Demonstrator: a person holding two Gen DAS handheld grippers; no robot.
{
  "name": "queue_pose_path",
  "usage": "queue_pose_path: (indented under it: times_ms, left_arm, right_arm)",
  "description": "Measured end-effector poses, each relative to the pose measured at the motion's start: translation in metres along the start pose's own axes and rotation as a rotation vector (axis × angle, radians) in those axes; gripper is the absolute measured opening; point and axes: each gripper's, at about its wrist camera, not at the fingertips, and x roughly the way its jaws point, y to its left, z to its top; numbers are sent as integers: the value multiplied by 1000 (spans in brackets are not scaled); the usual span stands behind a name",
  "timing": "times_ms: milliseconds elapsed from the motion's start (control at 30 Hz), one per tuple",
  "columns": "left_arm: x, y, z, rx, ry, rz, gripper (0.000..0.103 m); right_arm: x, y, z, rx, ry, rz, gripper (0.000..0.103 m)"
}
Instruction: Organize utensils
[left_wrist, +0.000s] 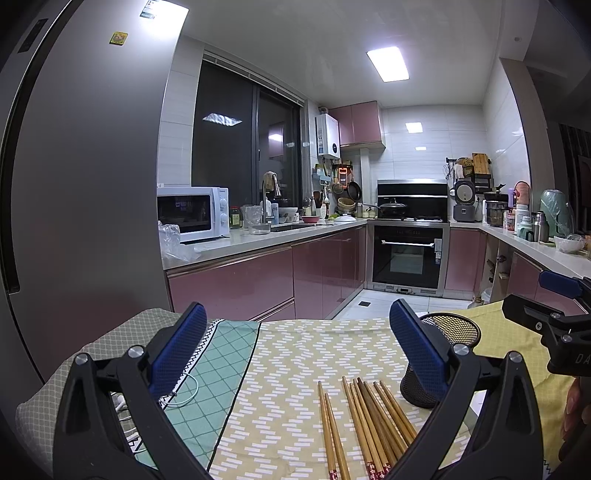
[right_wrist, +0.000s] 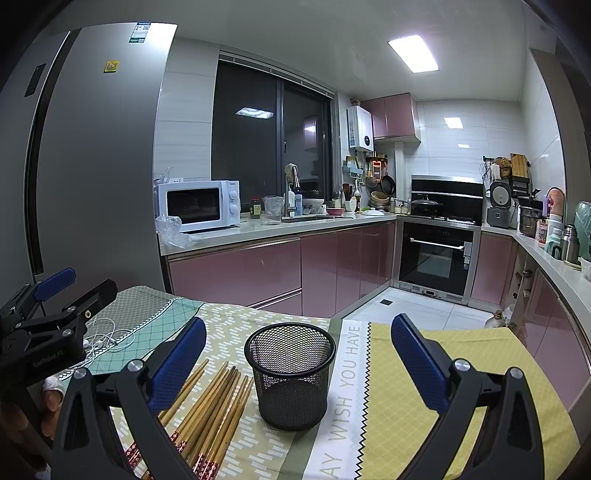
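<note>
Here mesh cup (right_wrist: 291, 376) upright; chopsticks (right_wrist: 214, 410) beside.

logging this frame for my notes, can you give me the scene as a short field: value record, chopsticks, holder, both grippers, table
setting: home kitchen, table with patterned cloth
chopsticks: wooden, lying flat in a loose bunch on the cloth, none in the holder
holder: black mesh cup, upright, looks empty, just right of the chopsticks
left gripper: open, holding nothing, above the chopsticks
right gripper: open, holding nothing, facing the cup
other: white cable on the cloth's left part
task state: not yet started
</note>
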Motion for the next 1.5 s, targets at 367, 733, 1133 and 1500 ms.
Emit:
queue_pose_path:
  times_ms: [367, 733, 1133, 1500]
  left_arm:
    - [-1, 0, 0, -3, 2, -2, 98]
    - [-1, -2, -1, -2, 4, -2, 98]
    - [0, -1, -1, -2, 5, -2, 98]
    - [0, -2, -1, -2, 7, -2, 98]
  right_arm:
    - [0, -1, -1, 4, 3, 1, 97]
    - [1, -2, -2, 9, 6, 2, 97]
    - [1, -3, -1, 9, 6, 1, 97]
    - [1, -4, -1, 11, 9, 3, 97]
